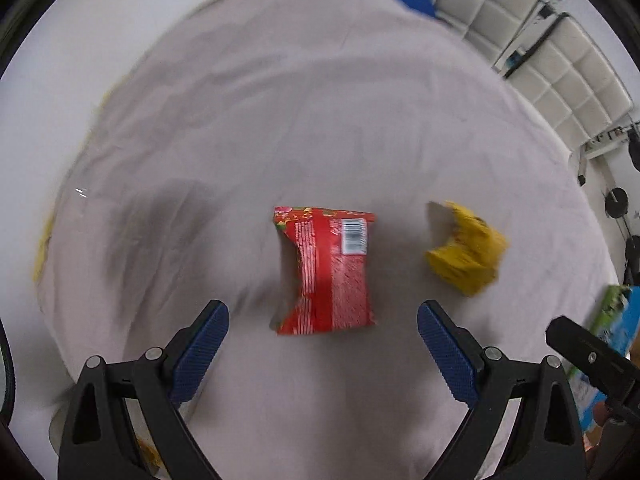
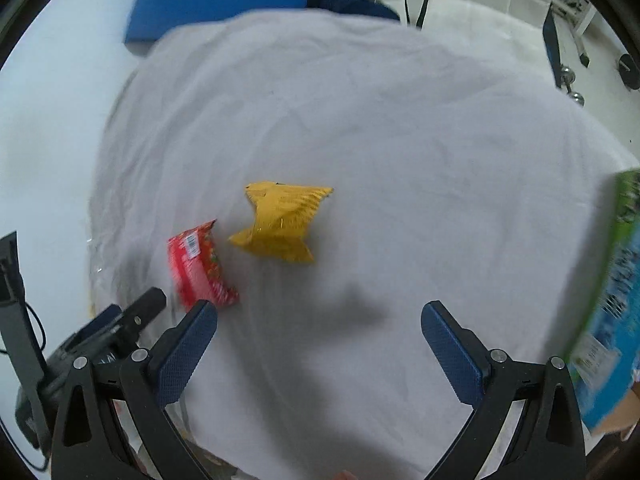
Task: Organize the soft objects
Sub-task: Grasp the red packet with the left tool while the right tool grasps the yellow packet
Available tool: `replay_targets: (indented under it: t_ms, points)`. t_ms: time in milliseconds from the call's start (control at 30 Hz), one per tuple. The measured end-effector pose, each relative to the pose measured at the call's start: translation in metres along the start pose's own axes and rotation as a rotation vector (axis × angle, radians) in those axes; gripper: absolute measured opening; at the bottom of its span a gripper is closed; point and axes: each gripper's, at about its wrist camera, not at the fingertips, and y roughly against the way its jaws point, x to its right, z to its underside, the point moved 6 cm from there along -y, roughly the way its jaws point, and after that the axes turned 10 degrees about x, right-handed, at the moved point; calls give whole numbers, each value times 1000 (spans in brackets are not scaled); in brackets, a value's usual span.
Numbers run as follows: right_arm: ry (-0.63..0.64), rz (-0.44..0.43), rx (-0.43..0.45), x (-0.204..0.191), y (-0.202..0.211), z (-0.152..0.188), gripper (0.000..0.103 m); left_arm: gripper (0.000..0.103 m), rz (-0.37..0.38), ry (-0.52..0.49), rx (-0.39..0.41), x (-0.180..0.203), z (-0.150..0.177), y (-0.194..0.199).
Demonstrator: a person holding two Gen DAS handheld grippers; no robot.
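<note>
Red packet (image 1: 326,272) mid-cloth (image 1: 320,120) beside yellow packet (image 1: 466,250), far from edges; both hand-held grippers (image 1: 323,344) (image 2: 319,344) spread, empty.

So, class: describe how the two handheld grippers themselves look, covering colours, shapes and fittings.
Both look alike. The left gripper and right gripper each have two black angular plastic arms with triangular cut-outs and silver round pivot bolts. Their fingertips carry dark blue pads with a fine knurled, dotted texture. No sleeves or markings are visible.

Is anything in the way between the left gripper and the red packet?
No, nothing visible. The left gripper is open, and the red packet lies on the white cloth right ahead of its fingers. The yellow packet sits off to the right.
</note>
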Motion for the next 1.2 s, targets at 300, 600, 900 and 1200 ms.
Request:
replay_targets:
  t_ms: [300, 600, 900, 1200]
  points:
    - [-79, 25, -107, -10, -91, -27, 102, 97, -20, -30, -121, 7, 10, -68]
    - [-111, 29, -202, -22, -136, -21, 67, 88, -37, -92, -138, 17, 20, -86]
    - [-35, 106, -205, -39, -143, -7, 60, 45, -38, -150, -112, 37, 27, -71]
    - [49, 179, -165, -44, -125, 7, 53, 42, -27, -147, -73, 45, 51, -46]
